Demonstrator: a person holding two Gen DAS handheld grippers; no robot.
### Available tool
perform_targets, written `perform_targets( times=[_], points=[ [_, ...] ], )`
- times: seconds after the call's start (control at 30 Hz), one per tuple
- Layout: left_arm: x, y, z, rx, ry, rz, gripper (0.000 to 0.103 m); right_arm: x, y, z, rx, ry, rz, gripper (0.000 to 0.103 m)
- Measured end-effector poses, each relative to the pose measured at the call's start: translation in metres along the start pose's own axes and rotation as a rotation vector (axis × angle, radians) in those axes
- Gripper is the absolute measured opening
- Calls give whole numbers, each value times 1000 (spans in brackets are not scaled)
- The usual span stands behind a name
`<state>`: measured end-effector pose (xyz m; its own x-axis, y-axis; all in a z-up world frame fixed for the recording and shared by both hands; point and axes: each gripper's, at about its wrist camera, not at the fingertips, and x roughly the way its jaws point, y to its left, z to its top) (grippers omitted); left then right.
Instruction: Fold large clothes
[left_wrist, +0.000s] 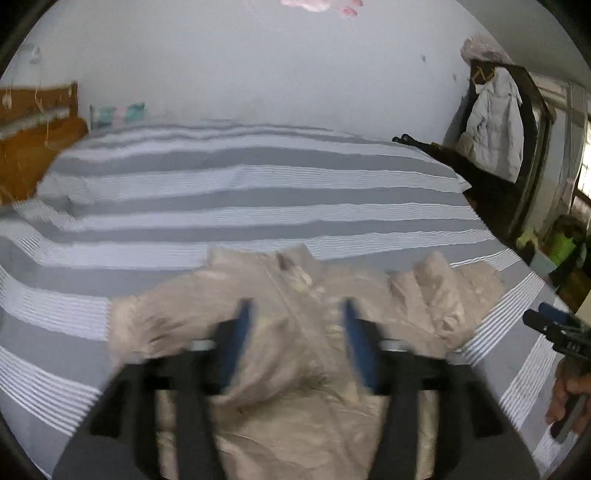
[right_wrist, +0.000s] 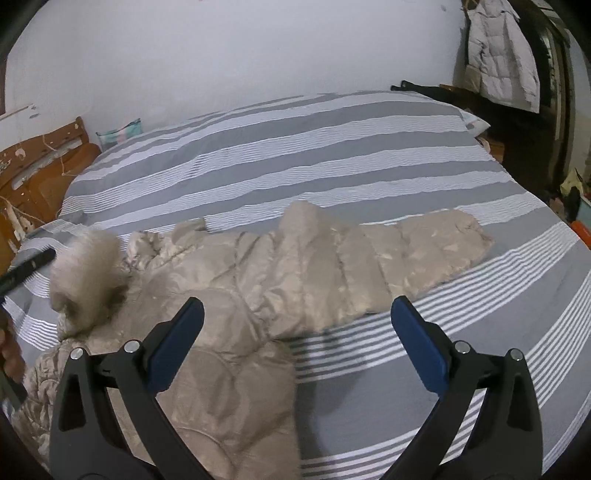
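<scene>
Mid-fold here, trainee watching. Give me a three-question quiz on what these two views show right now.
1. True or false: the right tongs grip the coat.
2. The coat's sleeve lies: A) stretched out on the bed B) folded across the chest C) off the bed's edge.
3. Fill in: a pale jacket hangs beyond the ____.

Key: 1 false, both tongs, left too, stand open and empty; 2 A; 3 bed.
</scene>
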<state>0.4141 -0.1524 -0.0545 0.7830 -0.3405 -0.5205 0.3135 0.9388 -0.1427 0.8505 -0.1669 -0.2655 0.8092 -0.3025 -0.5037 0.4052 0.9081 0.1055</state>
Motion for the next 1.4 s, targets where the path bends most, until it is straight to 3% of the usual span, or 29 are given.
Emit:
perform_targets(
  times=[0.03,0.07,0.2,0.43,0.6,0.73,0.83,1.1,1.2,1.27,1.33,1.4],
  points=[
    [-1,-4,-4,-12,-15,1,79,0,-4,-1,0,2,-3,100],
    [-1,-7,-4,-16,-18,-7,83,-1,-8,-2,2,4,-7,100],
    [-22,-2,-5,-33,-49,-17,88,-5,-11,-7,4,8,-15,100],
    [-42,52,-18,-54,-46,104,89,-4,22,-3,-28,1,26,100],
    [-43,94,-34,-90,-21,220,89,6,70,-1,-58,9,86,100],
    [-33,115,-43,-149,2,248,89,23,117,-1,-104,19,131,100],
    [-22,124,-52,-138,17,291,89,41,160,-3,-139,32,173,100],
    [3,153,-58,-195,66,280,89,80,230,-14,-199,74,223,100],
    [10,156,-56,-199,77,276,89,98,253,-20,-259,104,201,100],
    [12,154,-54,-199,73,274,89,110,263,-22,-299,108,155,86],
    [15,151,-52,-189,78,271,89,120,263,-19,-313,124,107,28],
    [15,146,-51,-180,80,270,89,119,251,-12,-266,93,70,18]
  ],
)
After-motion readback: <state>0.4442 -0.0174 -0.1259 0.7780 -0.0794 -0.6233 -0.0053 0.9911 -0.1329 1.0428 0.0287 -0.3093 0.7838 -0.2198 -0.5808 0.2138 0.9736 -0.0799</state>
